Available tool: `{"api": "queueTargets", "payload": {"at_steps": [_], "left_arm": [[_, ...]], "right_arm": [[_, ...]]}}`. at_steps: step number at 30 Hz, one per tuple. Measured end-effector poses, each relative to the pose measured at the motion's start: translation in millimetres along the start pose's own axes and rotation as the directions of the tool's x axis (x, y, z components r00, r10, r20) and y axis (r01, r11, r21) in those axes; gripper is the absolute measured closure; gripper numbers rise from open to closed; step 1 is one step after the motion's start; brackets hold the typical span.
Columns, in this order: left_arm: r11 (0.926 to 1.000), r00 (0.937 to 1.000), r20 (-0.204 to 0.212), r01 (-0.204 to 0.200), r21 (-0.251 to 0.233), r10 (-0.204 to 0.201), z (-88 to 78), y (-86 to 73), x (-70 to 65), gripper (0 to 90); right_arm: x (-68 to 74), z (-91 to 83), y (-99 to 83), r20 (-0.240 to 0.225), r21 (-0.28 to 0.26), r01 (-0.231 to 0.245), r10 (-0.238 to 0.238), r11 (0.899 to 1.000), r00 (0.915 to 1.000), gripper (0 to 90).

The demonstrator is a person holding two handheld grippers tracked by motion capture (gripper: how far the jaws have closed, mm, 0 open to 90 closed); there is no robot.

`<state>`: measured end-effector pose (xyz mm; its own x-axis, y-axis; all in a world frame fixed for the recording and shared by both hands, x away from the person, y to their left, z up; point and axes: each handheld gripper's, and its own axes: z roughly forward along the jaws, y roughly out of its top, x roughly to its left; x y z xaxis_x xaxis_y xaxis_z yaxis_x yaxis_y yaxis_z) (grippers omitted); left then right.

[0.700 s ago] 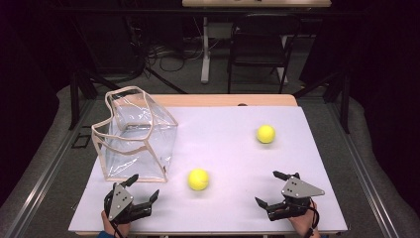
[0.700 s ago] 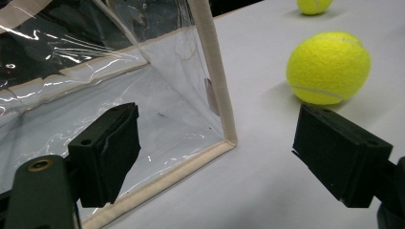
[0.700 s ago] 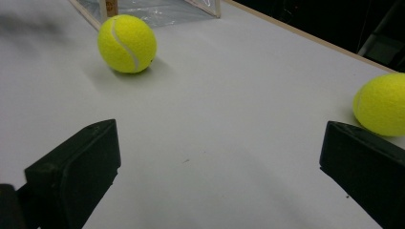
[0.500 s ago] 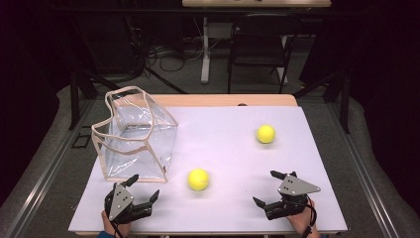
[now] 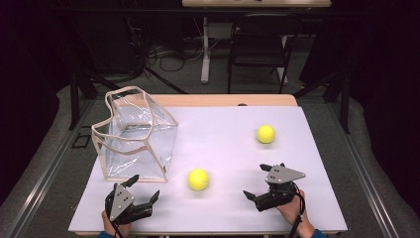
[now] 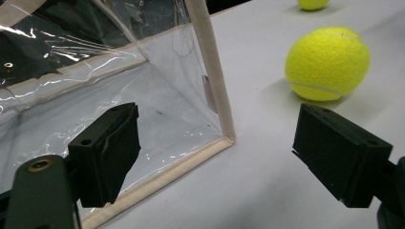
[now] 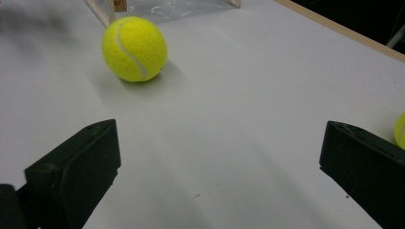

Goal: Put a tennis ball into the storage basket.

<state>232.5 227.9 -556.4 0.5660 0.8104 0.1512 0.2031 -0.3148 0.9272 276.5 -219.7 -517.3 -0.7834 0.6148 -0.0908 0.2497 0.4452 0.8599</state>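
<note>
Two yellow tennis balls lie on the white table (image 5: pixel 228 124). The near ball (image 5: pixel 198 179) (image 7: pixel 134 48) (image 6: pixel 327 63) rests between my two grippers, and the far ball (image 5: pixel 266 134) (image 6: pixel 313 4) (image 7: pixel 400 130) sits toward the back right. A clear plastic bag (image 5: pixel 133 134) with beige trim stands open at the left. My left gripper (image 5: pixel 143 188) (image 6: pixel 217 152) is open and empty just in front of the bag's near corner. On the right, my right gripper (image 5: pixel 256 181) (image 7: pixel 219 162) is open and empty, pointing left toward the near ball.
The table's front edge runs just below both hands. The beige-trimmed corner of the bag (image 6: pixel 217 95) stands close ahead of the left jaws. Behind the table are a dark chair (image 5: pixel 257 44) and a white stand (image 5: pixel 204 49) on the floor.
My right gripper has edged a little left and forward, toward the near ball. The left gripper, both balls and the bag have stayed put.
</note>
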Motion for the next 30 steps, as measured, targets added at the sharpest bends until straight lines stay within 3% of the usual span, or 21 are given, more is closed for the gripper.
{"api": "queueTargets", "payload": {"at_steps": [24,30], "left_arm": [[1.0,1.0,0.001,-0.004,0.002,0.004,-1.1,-0.2,-1.0,16.2],[0.9999,0.9999,0.006,-0.012,-0.002,0.012,-1.7,0.4,-1.0,16.2]], "right_arm": [[4.1,34.2,23.8,-0.076,0.094,0.017,-0.01,0.995,0.9971,0.0],[8.1,45.4,29.3,-0.103,0.124,0.041,-0.028,0.991,0.9943,0.0]]}}
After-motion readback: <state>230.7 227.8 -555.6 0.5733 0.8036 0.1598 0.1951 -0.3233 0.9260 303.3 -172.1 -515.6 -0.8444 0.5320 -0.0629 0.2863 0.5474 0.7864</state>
